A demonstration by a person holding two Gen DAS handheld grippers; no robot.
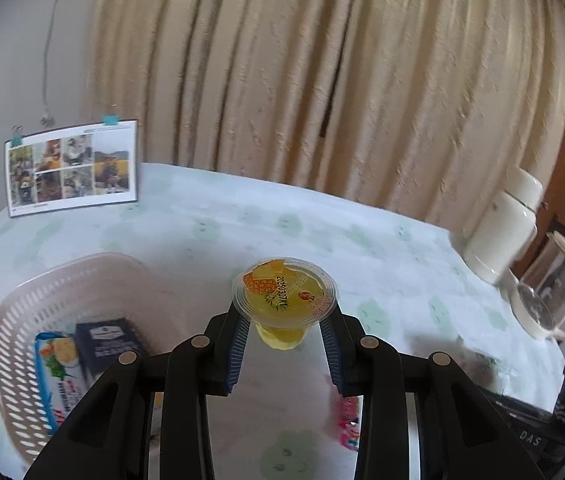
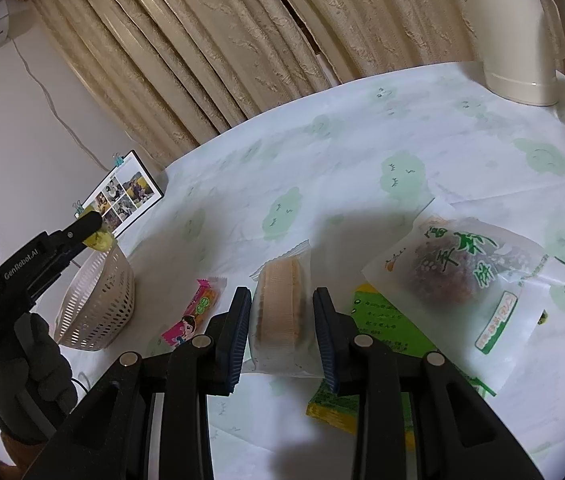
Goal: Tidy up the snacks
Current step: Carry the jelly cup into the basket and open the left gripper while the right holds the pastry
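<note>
Jelly cup (image 1: 285, 295) pinched in left gripper (image 1: 285, 322), basket (image 1: 62, 280) lower-left | right gripper (image 2: 282, 312) open astride wafer pack (image 2: 280, 312) | next: drop cup in, squeeze wafer

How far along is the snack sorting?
Two packets already lie in the basket. The left gripper holds a jelly cup beside it; the right gripper straddles a wafer pack. The pink packet, bun bag and green box remain.
</note>
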